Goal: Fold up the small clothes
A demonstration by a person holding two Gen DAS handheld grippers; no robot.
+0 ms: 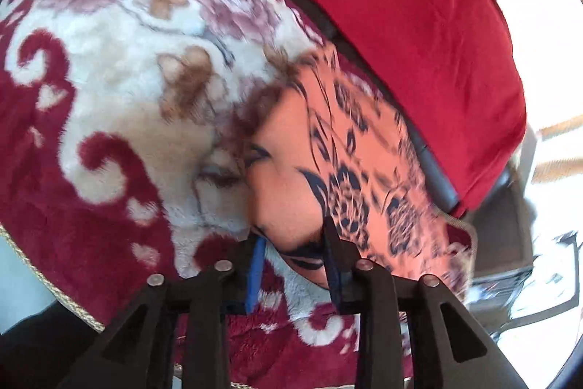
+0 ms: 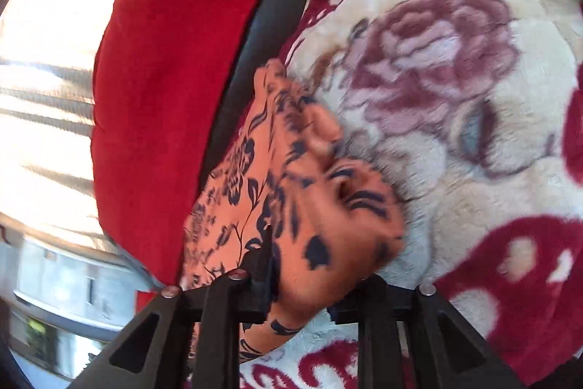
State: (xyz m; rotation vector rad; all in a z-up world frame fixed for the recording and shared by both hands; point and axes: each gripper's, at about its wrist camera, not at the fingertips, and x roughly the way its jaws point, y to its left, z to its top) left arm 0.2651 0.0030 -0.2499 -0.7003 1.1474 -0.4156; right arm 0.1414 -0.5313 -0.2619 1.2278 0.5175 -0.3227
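plush floral blanket in cream and maroon covers the surface. left gripper pinches a bunched fold of the orange cloth with dark flower print; right gripper clamps another bunch of it. cloth trails from both jaws onto the blanket, beside a red cushion.

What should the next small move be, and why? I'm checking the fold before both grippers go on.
Probably carry the pinched edge across and lay it down flat. The left gripper and right gripper each clamp the orange floral garment, which hangs bunched above the floral plush blanket, not yet flat.
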